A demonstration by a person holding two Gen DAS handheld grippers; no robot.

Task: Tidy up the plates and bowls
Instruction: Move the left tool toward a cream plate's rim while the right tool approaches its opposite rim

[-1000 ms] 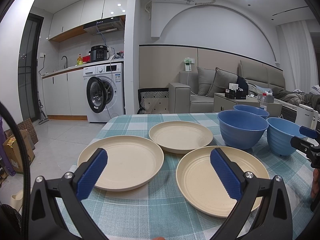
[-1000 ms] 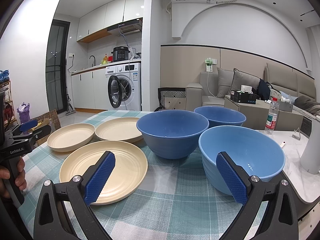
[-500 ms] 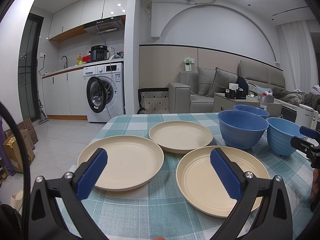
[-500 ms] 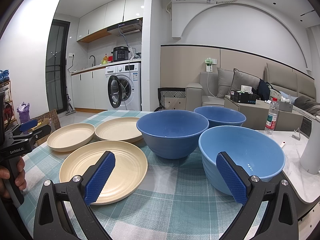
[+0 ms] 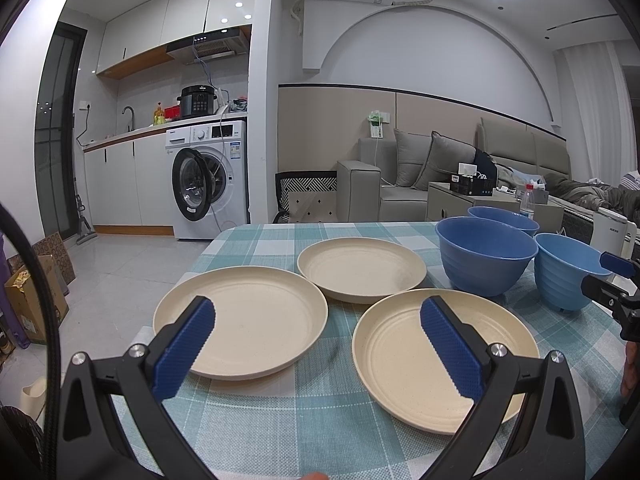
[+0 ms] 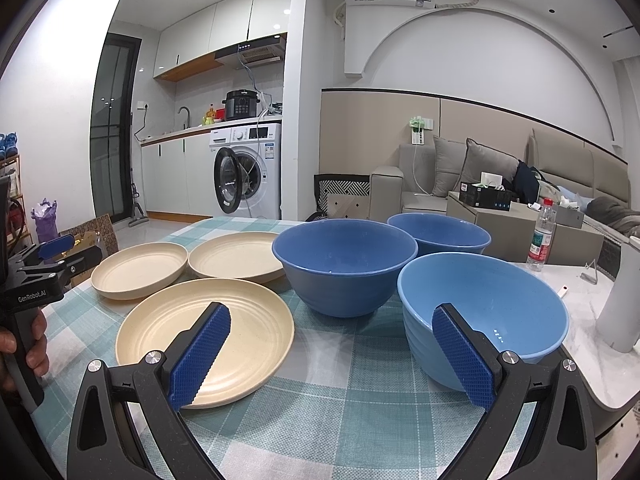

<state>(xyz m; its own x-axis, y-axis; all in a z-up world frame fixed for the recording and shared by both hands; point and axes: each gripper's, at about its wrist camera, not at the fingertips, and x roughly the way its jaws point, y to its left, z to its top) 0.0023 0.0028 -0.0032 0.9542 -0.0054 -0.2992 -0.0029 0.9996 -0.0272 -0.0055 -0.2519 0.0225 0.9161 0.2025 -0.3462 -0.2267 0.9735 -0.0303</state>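
Note:
Three cream plates lie flat on the checked tablecloth: a near left plate point(image 5: 248, 320), a far plate point(image 5: 360, 268) and a near right plate point(image 5: 404, 356). Three blue bowls stand upright to their right: a dark bowl point(image 6: 344, 260), a second dark bowl point(image 6: 440, 232) behind it and a lighter bowl point(image 6: 484, 308) nearest. My left gripper point(image 5: 316, 340) hovers open and empty over the front edge, before the two near plates. My right gripper point(image 6: 332, 344) is open and empty too, between the near plate point(image 6: 204, 336) and the lighter bowl.
The green-and-white tablecloth point(image 6: 352, 404) covers the table; a marble surface point(image 6: 584, 320) with a white object point(image 6: 624, 304) and a water bottle point(image 6: 540, 236) lies to the right. A hand point(image 6: 24, 344) holds the left gripper's handle. Washing machine point(image 5: 212, 180) and sofa point(image 5: 404, 176) stand beyond.

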